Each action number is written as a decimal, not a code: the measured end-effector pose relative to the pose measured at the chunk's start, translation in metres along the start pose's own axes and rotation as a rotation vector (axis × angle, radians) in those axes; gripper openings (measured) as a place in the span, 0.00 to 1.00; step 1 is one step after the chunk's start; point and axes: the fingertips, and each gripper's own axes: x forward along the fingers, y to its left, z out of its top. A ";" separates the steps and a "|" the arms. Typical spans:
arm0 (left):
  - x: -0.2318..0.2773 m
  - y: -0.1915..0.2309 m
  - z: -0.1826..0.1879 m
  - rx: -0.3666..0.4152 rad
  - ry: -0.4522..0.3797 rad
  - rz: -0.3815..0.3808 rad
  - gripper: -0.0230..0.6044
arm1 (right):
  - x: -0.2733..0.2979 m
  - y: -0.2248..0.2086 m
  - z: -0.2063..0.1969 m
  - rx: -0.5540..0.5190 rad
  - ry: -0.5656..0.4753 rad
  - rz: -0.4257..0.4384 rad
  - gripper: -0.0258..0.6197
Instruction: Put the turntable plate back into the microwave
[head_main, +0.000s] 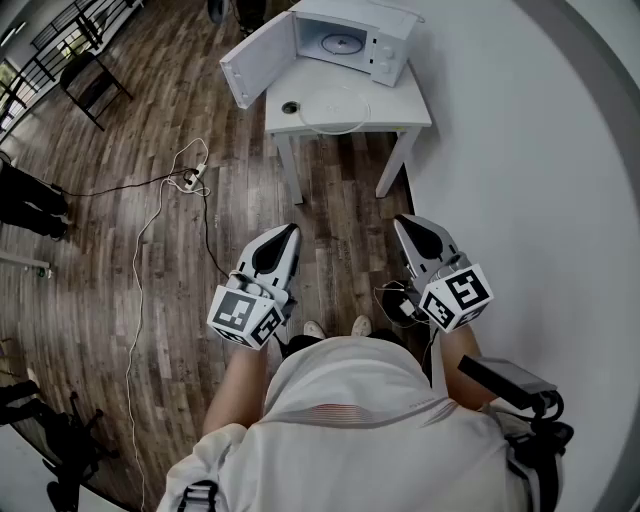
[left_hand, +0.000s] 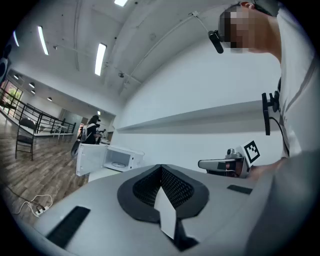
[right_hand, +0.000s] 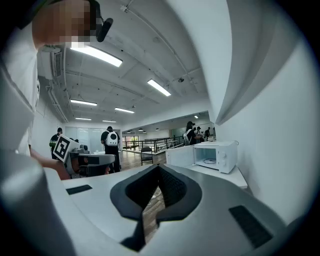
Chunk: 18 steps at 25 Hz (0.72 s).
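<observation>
Left tongs (head_main: 290, 232) and right tongs (head_main: 402, 222) (tips together) face round clear plate (head_main: 335, 105).

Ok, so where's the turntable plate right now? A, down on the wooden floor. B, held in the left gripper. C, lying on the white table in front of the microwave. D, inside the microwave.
C: the clear turntable plate lies flat on the white table, just in front of the microwave, whose door stands open.
</observation>
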 end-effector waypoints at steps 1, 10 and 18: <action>-0.004 0.004 -0.001 -0.001 0.000 -0.001 0.05 | 0.002 0.005 -0.001 -0.002 0.001 -0.002 0.05; -0.029 0.040 -0.010 -0.018 0.006 -0.023 0.05 | 0.025 0.040 -0.014 -0.004 0.014 -0.026 0.05; -0.019 0.055 -0.002 -0.001 0.009 -0.040 0.05 | 0.046 0.037 -0.010 0.005 0.009 -0.025 0.05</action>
